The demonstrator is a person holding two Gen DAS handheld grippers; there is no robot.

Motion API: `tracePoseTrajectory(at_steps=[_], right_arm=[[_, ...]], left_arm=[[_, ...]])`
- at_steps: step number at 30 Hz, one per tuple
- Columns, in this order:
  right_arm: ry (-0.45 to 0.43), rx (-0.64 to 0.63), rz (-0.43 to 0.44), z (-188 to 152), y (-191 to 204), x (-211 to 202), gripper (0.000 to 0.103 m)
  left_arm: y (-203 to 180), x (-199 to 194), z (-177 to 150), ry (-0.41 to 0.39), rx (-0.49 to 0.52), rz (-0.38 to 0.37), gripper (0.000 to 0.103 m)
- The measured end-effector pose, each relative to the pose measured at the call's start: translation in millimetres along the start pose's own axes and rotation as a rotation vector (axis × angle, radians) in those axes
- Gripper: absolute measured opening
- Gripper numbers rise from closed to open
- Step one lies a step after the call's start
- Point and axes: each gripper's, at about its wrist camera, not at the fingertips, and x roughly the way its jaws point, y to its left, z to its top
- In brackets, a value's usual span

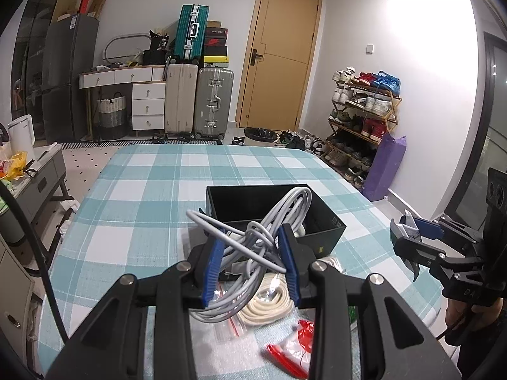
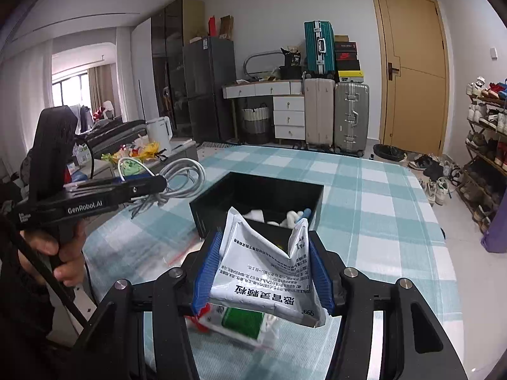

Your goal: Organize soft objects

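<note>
The left gripper [image 1: 253, 253] has its jaws pinched on a tangled bundle of grey cable [image 1: 253, 240], lifted above the checked surface [image 1: 142, 190] at 6 o'clock of the black box [image 1: 320, 237]. The right gripper [image 2: 264, 269] clamps a crumpled silver-white sachet [image 2: 263, 272] printed with Chinese characters and "999". The left gripper's side reads "GenRobot.AI".

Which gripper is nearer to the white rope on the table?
Left. The left gripper holds the grey cable directly above the white rope; the right gripper, holding a sachet, is off to the side.
</note>
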Motion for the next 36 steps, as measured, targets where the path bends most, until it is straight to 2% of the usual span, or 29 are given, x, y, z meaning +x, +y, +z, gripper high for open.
tracePoseTrajectory(at_steps=[17,36], right_arm=[[-0.032,-0.011,0.028,43.5,-7.5,23.0,0.054],[0.014,-0.015,0.061,62.4,-23.1,81.0,0.054]], left_arm=[[-0.7,24.0,25.2,0.003,-0.005,0.002,0.034],[-0.4,74.9,41.7,0.051,-0.02,-0.008,0.034]])
